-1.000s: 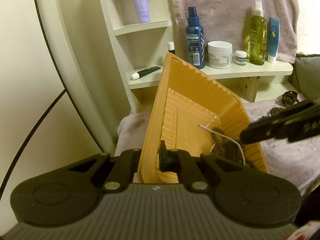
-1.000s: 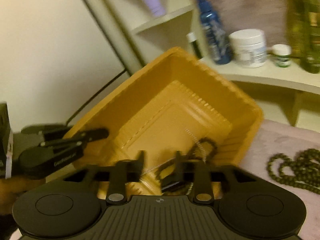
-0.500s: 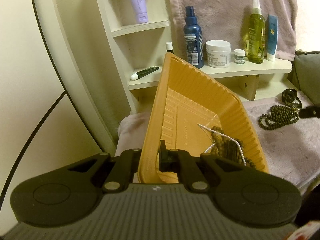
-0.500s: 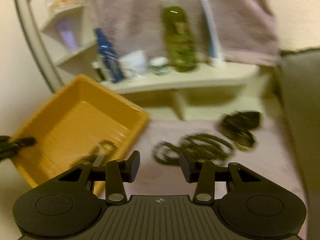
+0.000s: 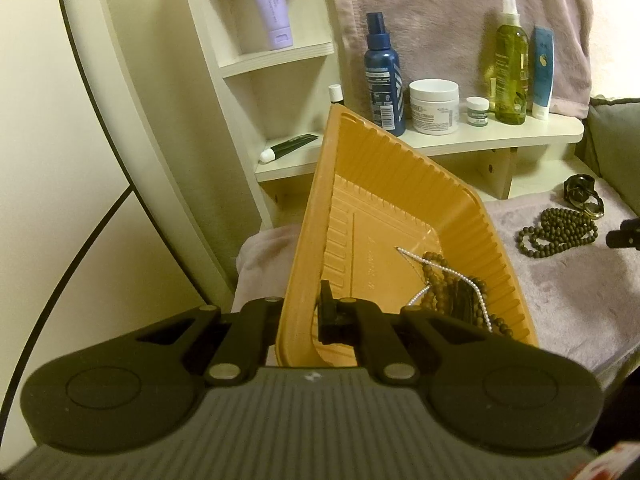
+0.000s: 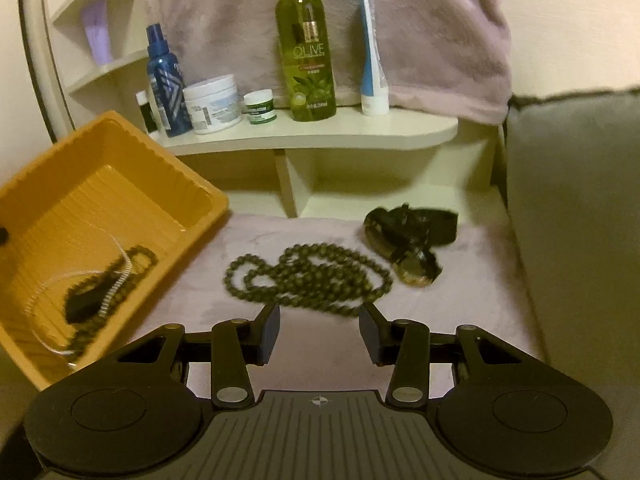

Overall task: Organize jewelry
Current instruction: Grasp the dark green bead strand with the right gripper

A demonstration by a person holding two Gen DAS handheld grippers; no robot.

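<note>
Lilac plush worktop (image 6: 312, 344) below shelf: left tool (image 5: 298, 312) clenched on orange tray (image 5: 384, 184) rim, some jewelry inside; right tool (image 6: 318, 332) released, bead necklace (image 6: 308, 276) and dark strap piece (image 6: 408, 236) just ahead, left.

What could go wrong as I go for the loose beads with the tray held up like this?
1. The left gripper pinches only the wall of the tilted orange tray; the jewelry inside could slide or spill.
2. The bead necklace lies in loose loops; the open right gripper may catch one strand and drag the rest against the watch.
</note>
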